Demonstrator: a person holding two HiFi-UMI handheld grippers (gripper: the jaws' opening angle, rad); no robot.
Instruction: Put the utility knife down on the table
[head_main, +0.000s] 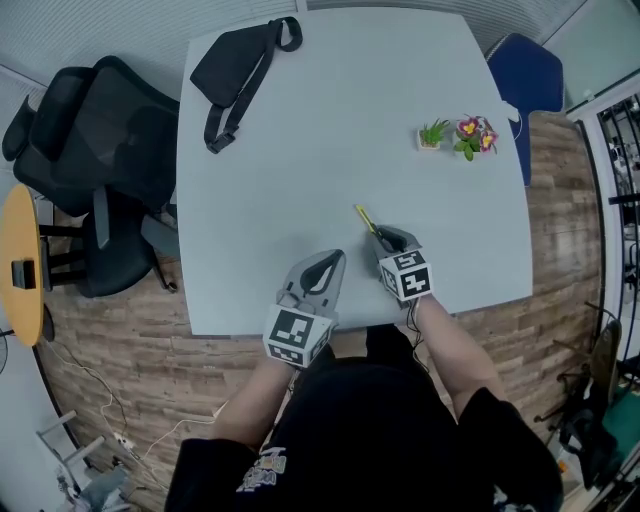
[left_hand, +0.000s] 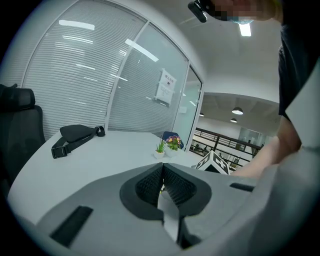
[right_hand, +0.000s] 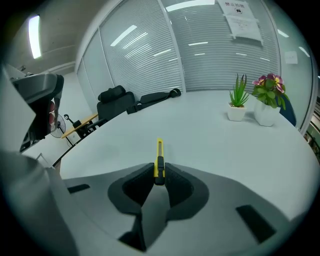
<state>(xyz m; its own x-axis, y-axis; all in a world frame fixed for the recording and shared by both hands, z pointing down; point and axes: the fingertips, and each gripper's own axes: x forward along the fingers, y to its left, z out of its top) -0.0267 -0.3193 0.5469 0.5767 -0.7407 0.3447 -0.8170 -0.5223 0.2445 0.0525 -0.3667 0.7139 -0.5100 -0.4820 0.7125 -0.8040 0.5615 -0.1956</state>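
Head view: the right gripper (head_main: 383, 238) is pinching the knife (head_main: 365, 218), which is projecting ahead of it over the table (head_main: 300, 150).
Left gripper view: the left gripper (left_hand: 162, 175) is sitting pressed together, holding nothing.
Right gripper view: the jaws are clamping the knife's near end.

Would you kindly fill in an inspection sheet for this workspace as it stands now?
Surface: grey table, mostly bare.
Job's things: yellow utility knife, gripped at its rear end, pointing forward over the table.
Clutter: black bag far left; small green plant and flowering plant far right.
Grippers: left claw shut, empty; right claw shut on the knife.
Cables: white cables on the floor, left.
Surroundings: black office chair left; blue chair far right.
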